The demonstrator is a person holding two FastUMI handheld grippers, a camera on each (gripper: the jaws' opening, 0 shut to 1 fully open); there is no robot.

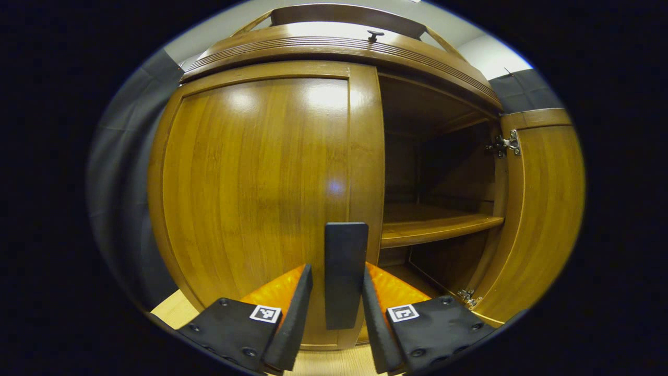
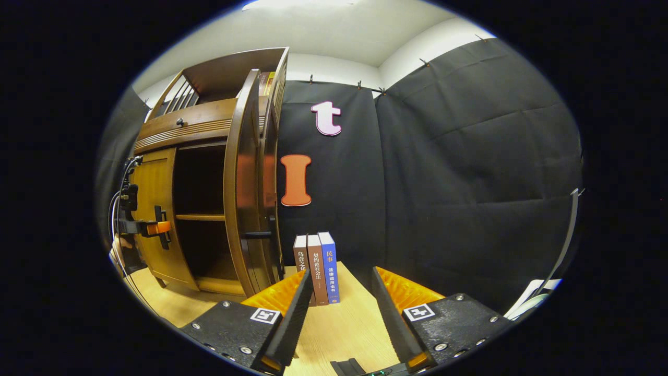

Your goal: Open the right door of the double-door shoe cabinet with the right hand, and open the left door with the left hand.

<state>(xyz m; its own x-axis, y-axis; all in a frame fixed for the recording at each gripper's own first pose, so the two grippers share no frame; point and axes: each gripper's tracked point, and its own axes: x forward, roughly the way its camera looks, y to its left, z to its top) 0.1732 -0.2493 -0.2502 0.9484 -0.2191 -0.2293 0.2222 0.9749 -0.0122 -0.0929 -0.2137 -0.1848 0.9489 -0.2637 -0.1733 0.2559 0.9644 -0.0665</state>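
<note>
The shoe cabinet's left door (image 1: pixel 250 183) is closed, its dark upright handle (image 1: pixel 344 250) close in front of me. My left gripper (image 1: pixel 336 267) is open, with one finger on each side of that handle and a gap on the left side. The right door (image 1: pixel 543 209) stands swung wide, baring a shelf (image 1: pixel 433 227). In the right gripper view the cabinet is at the left, the open right door (image 2: pixel 242 198) edge-on, and the left gripper (image 2: pixel 162 228) is at the left door (image 2: pixel 154 188). My right gripper (image 2: pixel 342 271) is open and holds nothing, away from the cabinet.
Three upright books (image 2: pixel 318 269) stand on the light wooden surface (image 2: pixel 339 329) just right of the open door. A drawer with a small knob (image 1: pixel 374 35) tops the cabinet. A white object (image 2: pixel 532 295) lies at the far right.
</note>
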